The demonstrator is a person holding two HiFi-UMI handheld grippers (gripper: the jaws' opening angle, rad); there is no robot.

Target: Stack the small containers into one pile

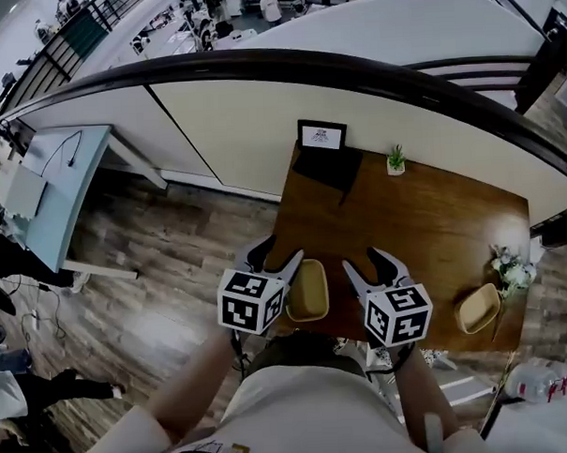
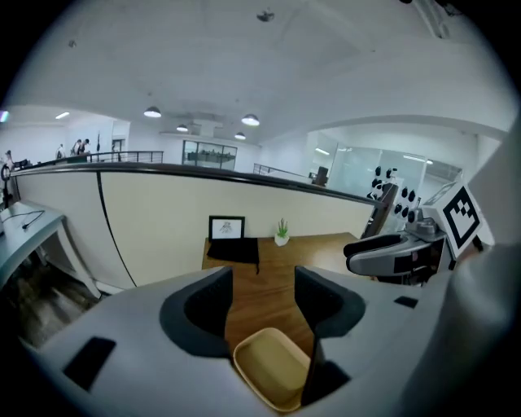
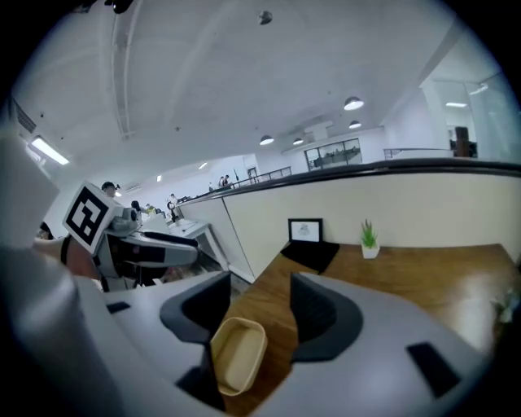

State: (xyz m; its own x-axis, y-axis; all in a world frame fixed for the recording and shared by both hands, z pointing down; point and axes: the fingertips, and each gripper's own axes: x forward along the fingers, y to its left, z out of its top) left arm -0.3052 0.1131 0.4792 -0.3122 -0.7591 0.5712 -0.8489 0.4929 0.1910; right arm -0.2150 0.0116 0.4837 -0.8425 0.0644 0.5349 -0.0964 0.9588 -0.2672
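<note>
A tan rectangular container (image 1: 307,290) lies on the wooden table (image 1: 424,224) near its front edge. It shows low in the left gripper view (image 2: 273,368) and in the right gripper view (image 3: 238,354). A second tan container (image 1: 479,308) sits at the table's front right corner. My left gripper (image 1: 277,259) hangs just left of the near container, and my right gripper (image 1: 364,262) just right of it. Both stand open above the table, with nothing between the jaws. In the gripper views, the left gripper (image 2: 262,301) and right gripper (image 3: 259,305) show only bare wood between their pads.
A framed picture (image 1: 322,136) on a black cloth (image 1: 328,165) and a small potted plant (image 1: 395,160) stand at the table's far edge. White flowers (image 1: 510,269) are at the right edge. A plastic bottle (image 1: 543,380) lies beyond the table's right corner. A curved partition wall backs the table.
</note>
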